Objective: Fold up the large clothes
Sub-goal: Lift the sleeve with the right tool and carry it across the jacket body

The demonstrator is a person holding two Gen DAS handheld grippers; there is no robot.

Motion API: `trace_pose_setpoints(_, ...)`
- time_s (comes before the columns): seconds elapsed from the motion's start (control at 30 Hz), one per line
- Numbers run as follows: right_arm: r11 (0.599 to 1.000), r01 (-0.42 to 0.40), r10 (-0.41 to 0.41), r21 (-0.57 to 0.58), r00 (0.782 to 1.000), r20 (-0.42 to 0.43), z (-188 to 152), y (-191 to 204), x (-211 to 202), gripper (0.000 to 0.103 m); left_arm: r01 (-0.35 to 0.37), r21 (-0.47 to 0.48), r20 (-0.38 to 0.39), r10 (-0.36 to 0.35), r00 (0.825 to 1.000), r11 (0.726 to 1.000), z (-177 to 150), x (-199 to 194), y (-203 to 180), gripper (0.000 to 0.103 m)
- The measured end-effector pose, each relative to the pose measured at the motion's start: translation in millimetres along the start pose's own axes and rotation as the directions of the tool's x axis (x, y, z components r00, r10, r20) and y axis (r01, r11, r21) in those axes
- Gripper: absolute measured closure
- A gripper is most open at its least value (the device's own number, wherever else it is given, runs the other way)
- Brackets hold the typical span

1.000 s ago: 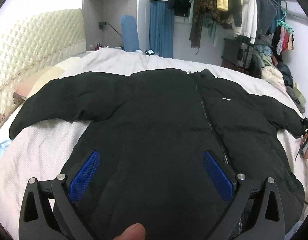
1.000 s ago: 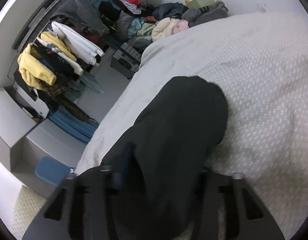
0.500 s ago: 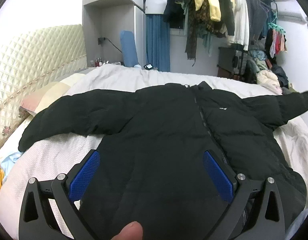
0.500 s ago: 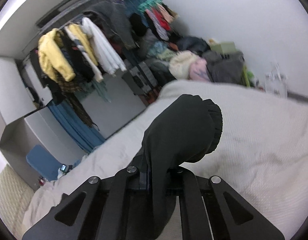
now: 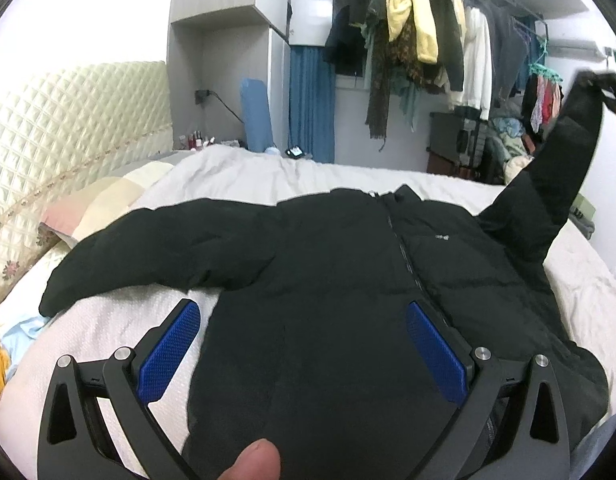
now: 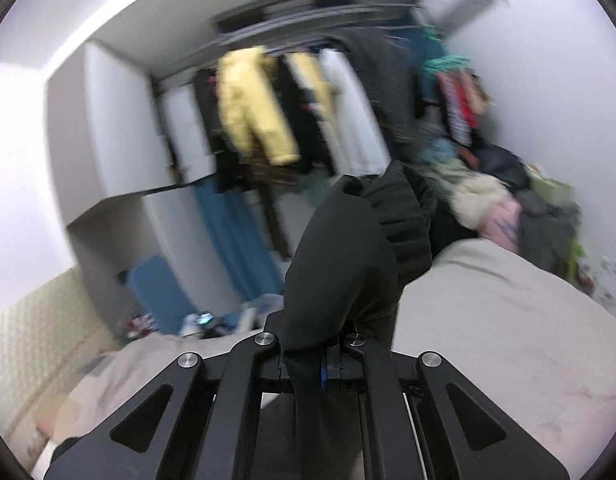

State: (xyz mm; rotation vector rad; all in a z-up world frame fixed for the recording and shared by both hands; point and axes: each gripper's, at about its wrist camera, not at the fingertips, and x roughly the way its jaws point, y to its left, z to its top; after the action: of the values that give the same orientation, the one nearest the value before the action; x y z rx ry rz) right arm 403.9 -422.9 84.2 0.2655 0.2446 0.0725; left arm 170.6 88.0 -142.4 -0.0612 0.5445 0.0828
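Observation:
A large black puffer jacket point(image 5: 332, 272) lies front up on the white bed point(image 5: 243, 176), zipped, its left sleeve point(image 5: 155, 248) stretched out flat. My left gripper point(image 5: 303, 344) is open and empty, hovering over the jacket's lower hem. My right gripper point(image 6: 314, 356) is shut on the cuff end of the jacket's right sleeve point(image 6: 360, 248). In the left wrist view that sleeve point(image 5: 556, 168) is lifted high in the air at the far right.
A quilted cream headboard point(image 5: 67, 148) and pillows point(image 5: 99, 208) are at the left. A rail of hanging clothes point(image 5: 420, 52) and a pile of clothes point(image 6: 508, 200) stand beyond the bed. A blue curtain point(image 5: 312, 104) hangs at the back.
My right gripper closed on the right sleeve's cuff and raised it from the bed high into the air. My left gripper stayed open and drew back a little above the hem.

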Motion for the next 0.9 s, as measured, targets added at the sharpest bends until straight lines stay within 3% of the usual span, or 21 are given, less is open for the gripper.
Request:
trace_pose_setpoints(0.27,0.959,-0.221,0.207,-0.178,0.974,-0.093,-30.6,166.6,32.9,0.099,-0.014,0.013,0.000,0.014,1.000,1.000,-4.2,4.4,19.5,0.000)
trace_pose_setpoints(0.33,0.937,-0.286,0.262,-0.202,0.955,-0.140,-50.1,206.7,44.7,0.099,-0.021,0.057,0.009,0.021,1.000,0.998,-7.6,3.9,20.8,0.000)
trace_pose_setpoints(0.5,0.888,-0.405,0.353,-0.220,0.904,-0.239,-102.8,278.4,69.0,0.098,0.011,0.011,0.004,-0.011,1.000,1.000,-7.1,5.8,37.5,0.000)
trace_pose_setpoints(0.7,0.854,-0.476,0.388,-0.211,0.852,-0.353,-175.6,330.8,101.0,0.097,-0.026,-0.039,0.015,0.027,1.000,0.999,-5.4,7.8,62.2,0.000)
trace_pose_setpoints(0.9,0.864,-0.493,0.403,-0.105,0.800,-0.444,-258.7,353.0,131.6,0.095,-0.057,-0.093,-0.004,0.056,0.998,0.994,-2.9,16.7,89.8,0.000)
